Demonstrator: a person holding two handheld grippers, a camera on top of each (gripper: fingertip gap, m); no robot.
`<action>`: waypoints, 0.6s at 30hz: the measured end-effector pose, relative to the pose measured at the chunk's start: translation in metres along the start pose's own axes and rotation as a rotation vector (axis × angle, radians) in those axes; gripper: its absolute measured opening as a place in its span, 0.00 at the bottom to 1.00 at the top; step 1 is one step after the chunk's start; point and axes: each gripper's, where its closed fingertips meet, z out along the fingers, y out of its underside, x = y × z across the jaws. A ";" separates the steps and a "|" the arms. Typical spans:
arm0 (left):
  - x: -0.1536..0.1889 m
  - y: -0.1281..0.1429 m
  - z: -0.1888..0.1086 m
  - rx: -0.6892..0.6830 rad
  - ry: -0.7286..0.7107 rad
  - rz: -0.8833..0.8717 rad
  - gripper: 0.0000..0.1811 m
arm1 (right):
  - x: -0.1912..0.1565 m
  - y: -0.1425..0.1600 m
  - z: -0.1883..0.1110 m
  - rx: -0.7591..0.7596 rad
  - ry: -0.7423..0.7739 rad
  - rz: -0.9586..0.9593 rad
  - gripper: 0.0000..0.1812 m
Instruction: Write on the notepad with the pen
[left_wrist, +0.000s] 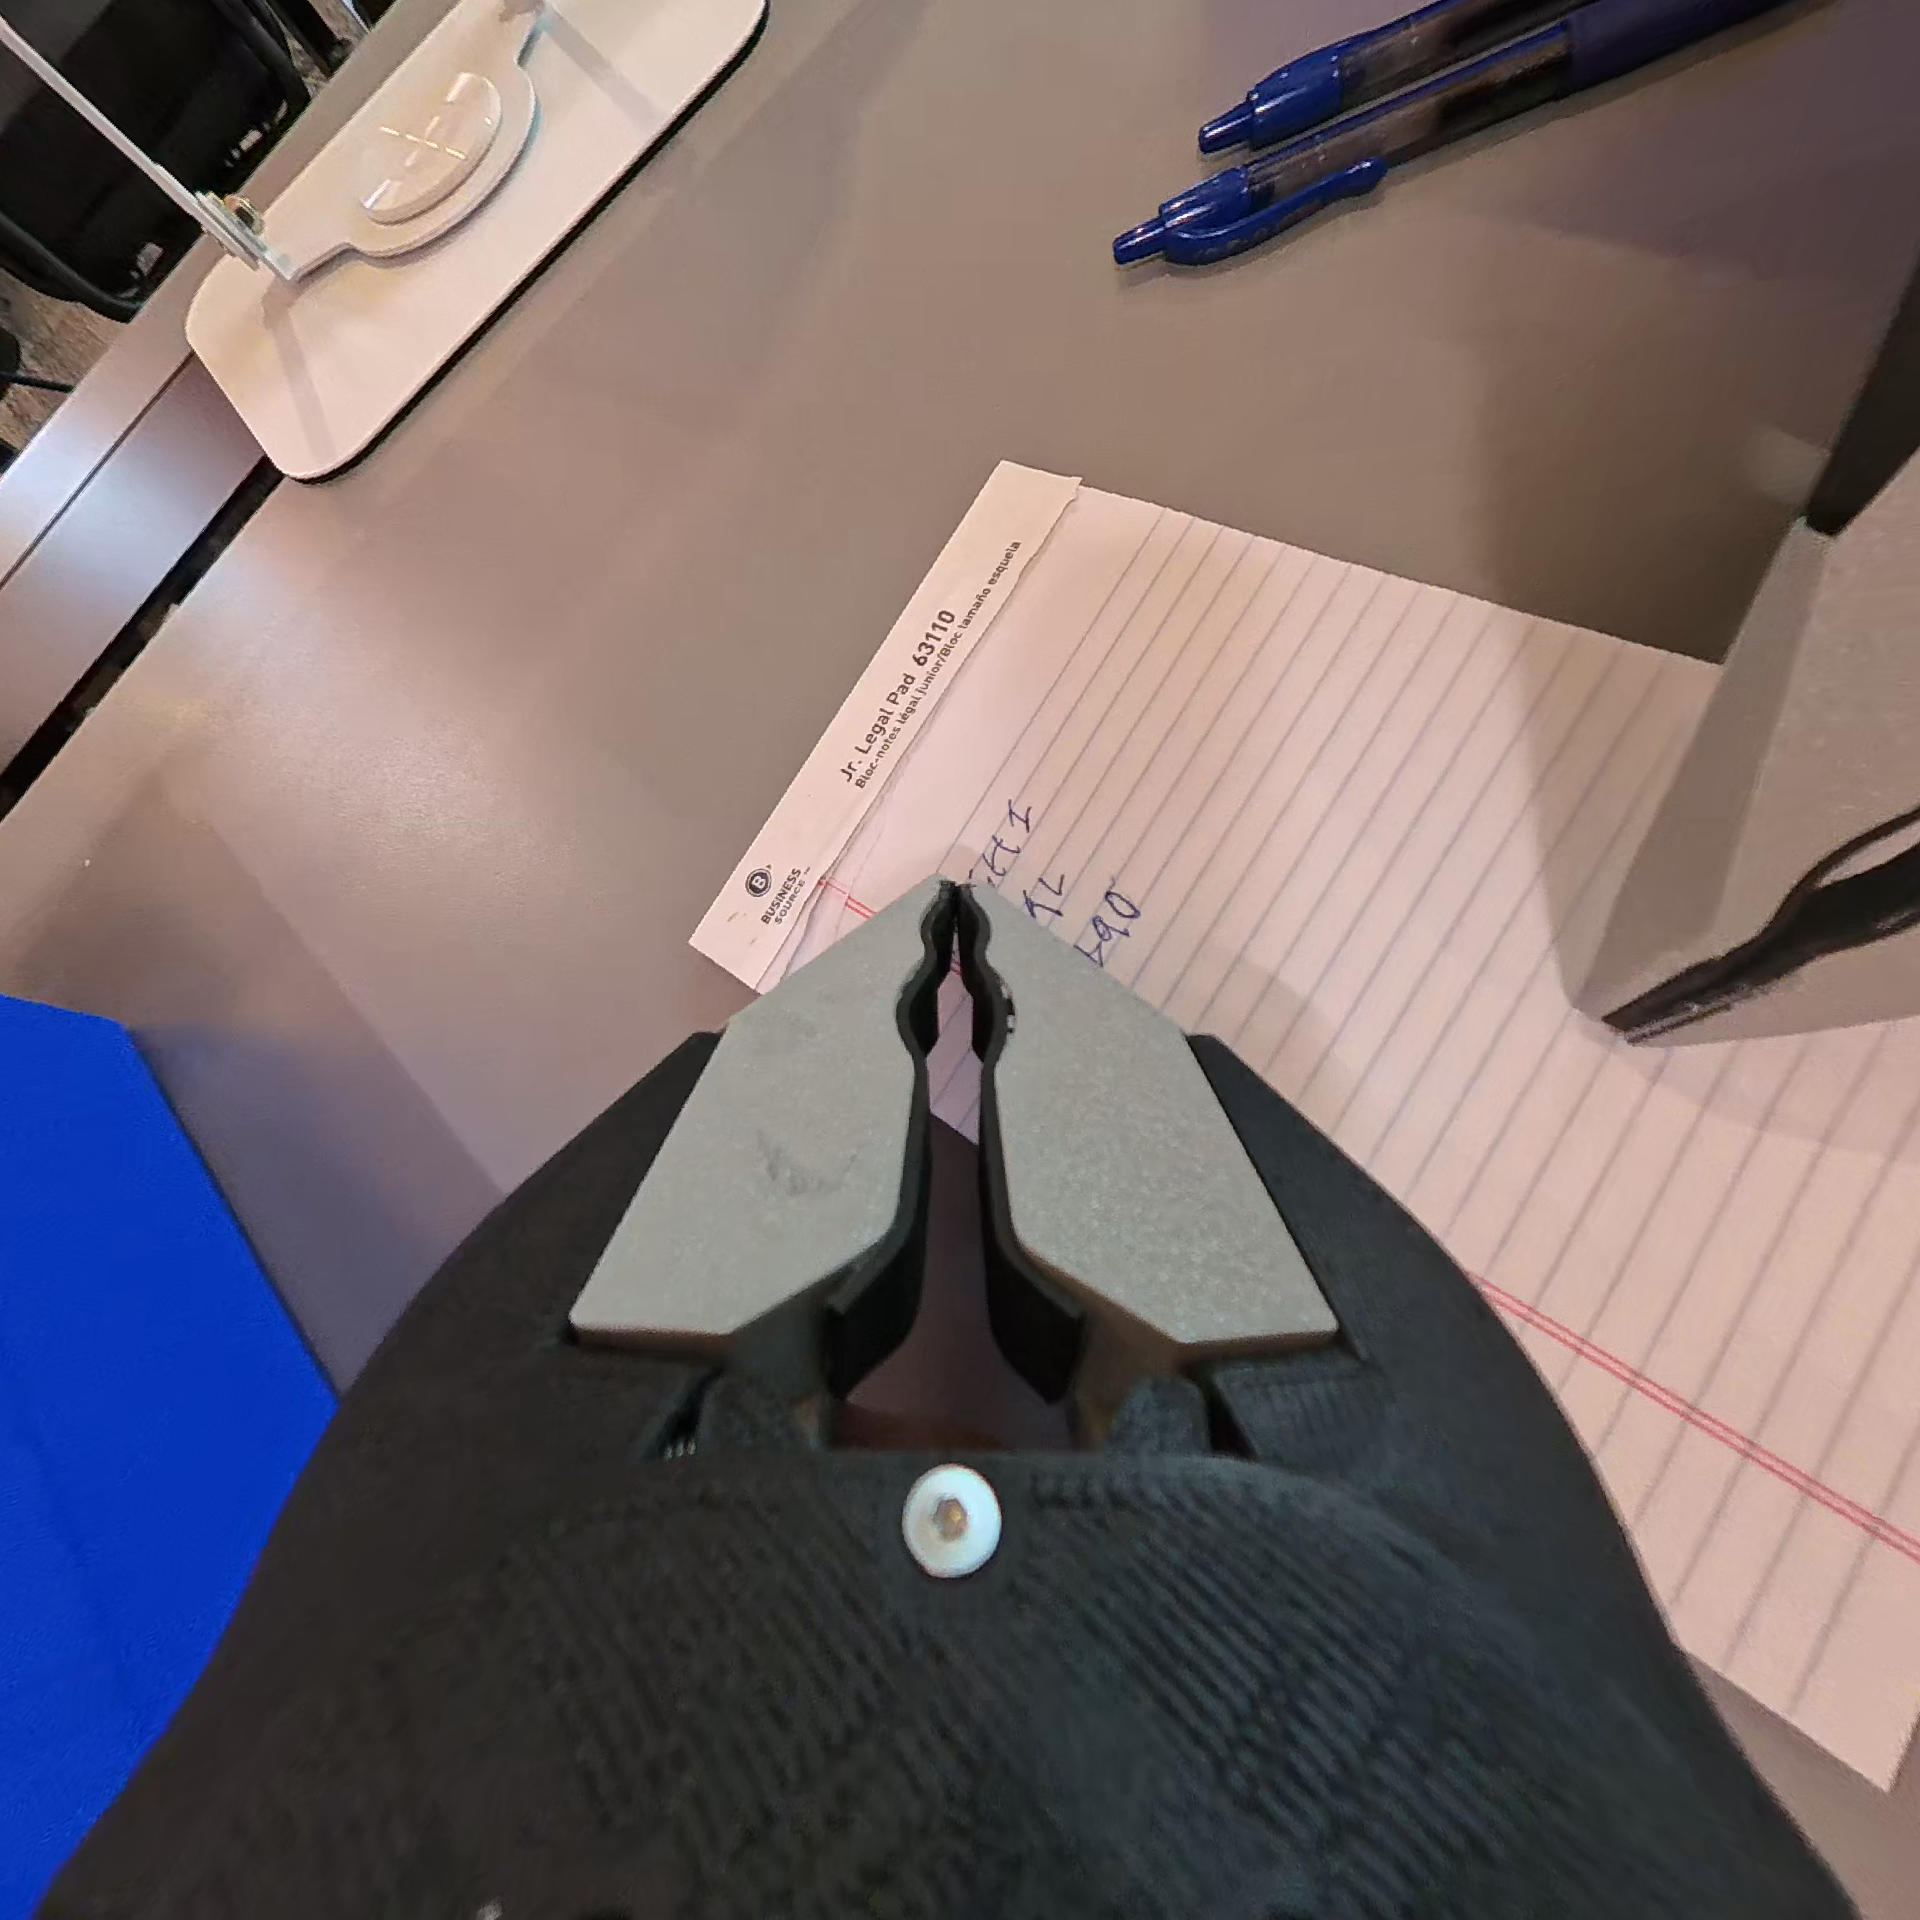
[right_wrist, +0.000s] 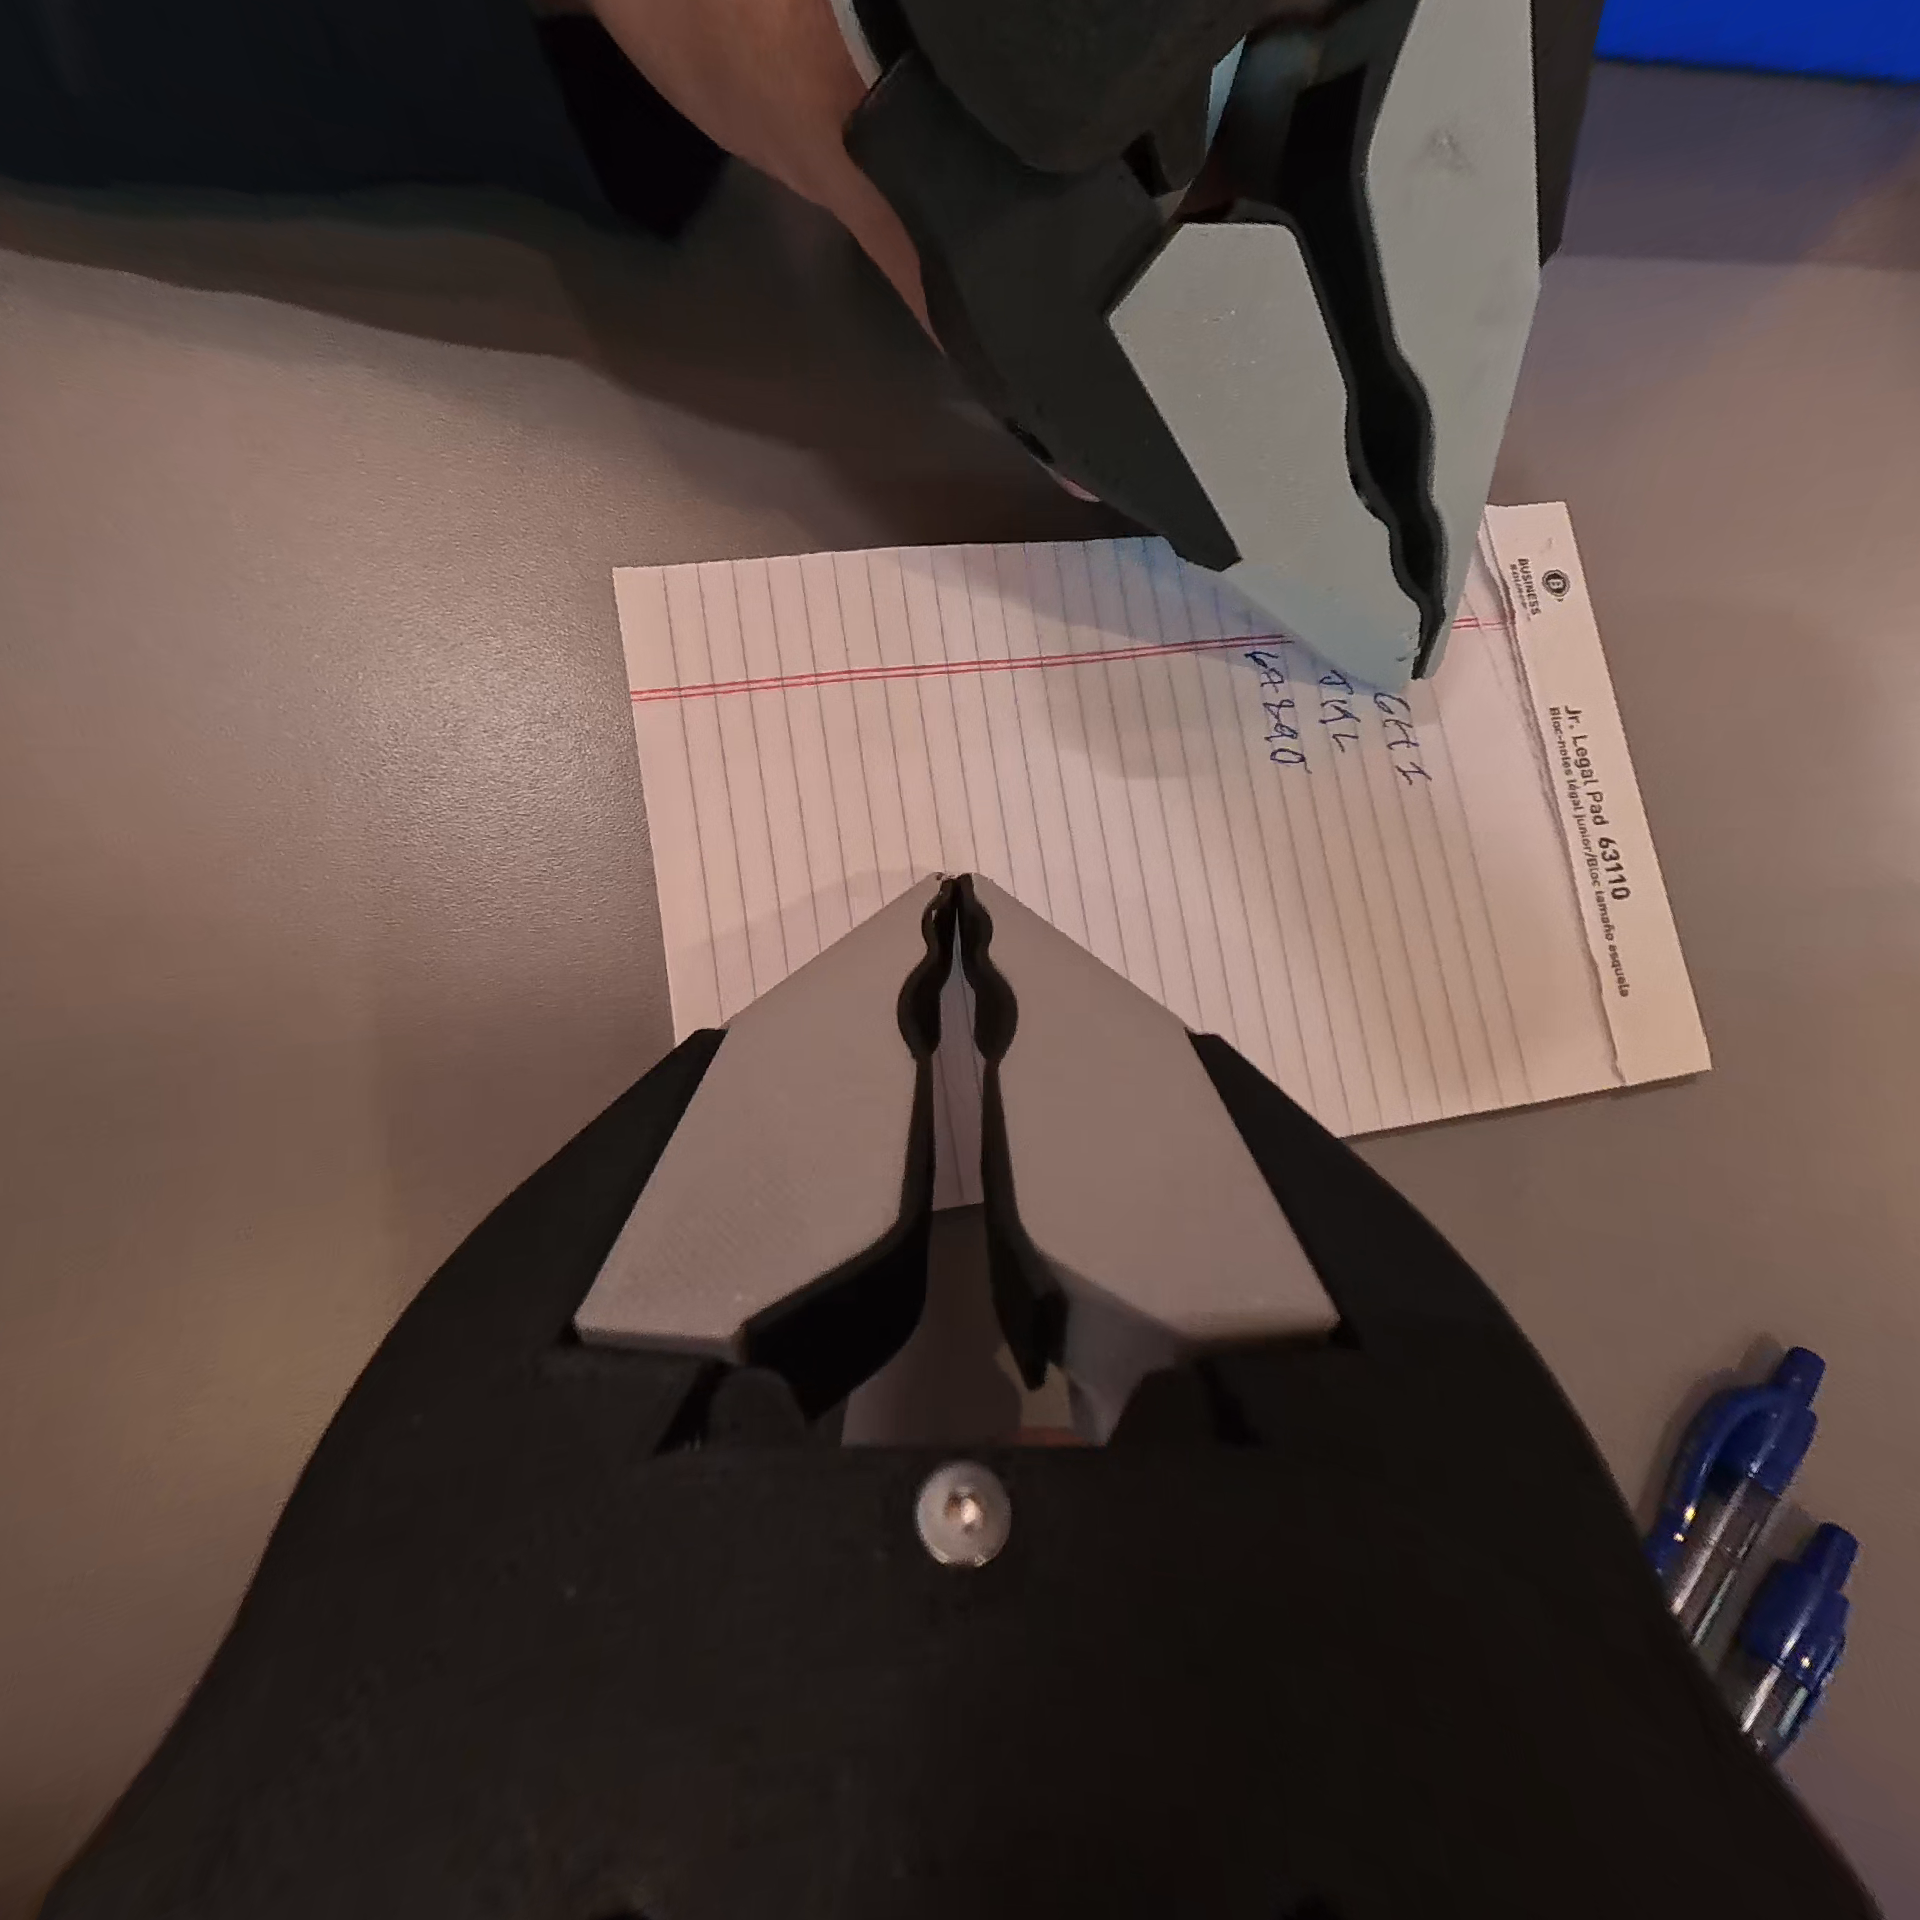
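A white lined notepad (left_wrist: 1351, 810) lies on the grey table, with a few lines of blue handwriting near its header strip. It also shows in the right wrist view (right_wrist: 1039, 790). My left gripper (left_wrist: 954, 896) is shut and empty, its tips down on the pad's corner by the red margin line; the right wrist view shows it from the front (right_wrist: 1418, 657). My right gripper (right_wrist: 954, 883) is shut and empty over the pad's opposite side edge. Blue pens (left_wrist: 1351, 135) lie on the table beyond the pad, and beside my right gripper (right_wrist: 1756, 1538). Neither gripper holds a pen.
A white flat stand (left_wrist: 468, 239) with a clear plate sits at the table's far left corner. A blue object (left_wrist: 114, 1351) is at the left edge. My right gripper (left_wrist: 1631, 1003) shows at the right of the left wrist view. A person's wrist (right_wrist: 810, 145) is behind the left gripper. Spacing between my two grippers at the tips: around 11 cm.
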 end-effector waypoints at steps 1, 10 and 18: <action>0.000 0.000 0.000 0.000 0.002 -0.002 0.00 | -0.001 0.000 0.000 -0.003 -0.006 0.010 0.00; -0.001 0.001 0.000 -0.003 0.001 -0.010 0.00 | -0.008 -0.002 0.002 0.002 -0.062 0.042 0.39; -0.001 0.001 0.000 -0.005 -0.002 -0.013 0.00 | -0.011 -0.003 0.002 -0.014 -0.064 0.022 0.20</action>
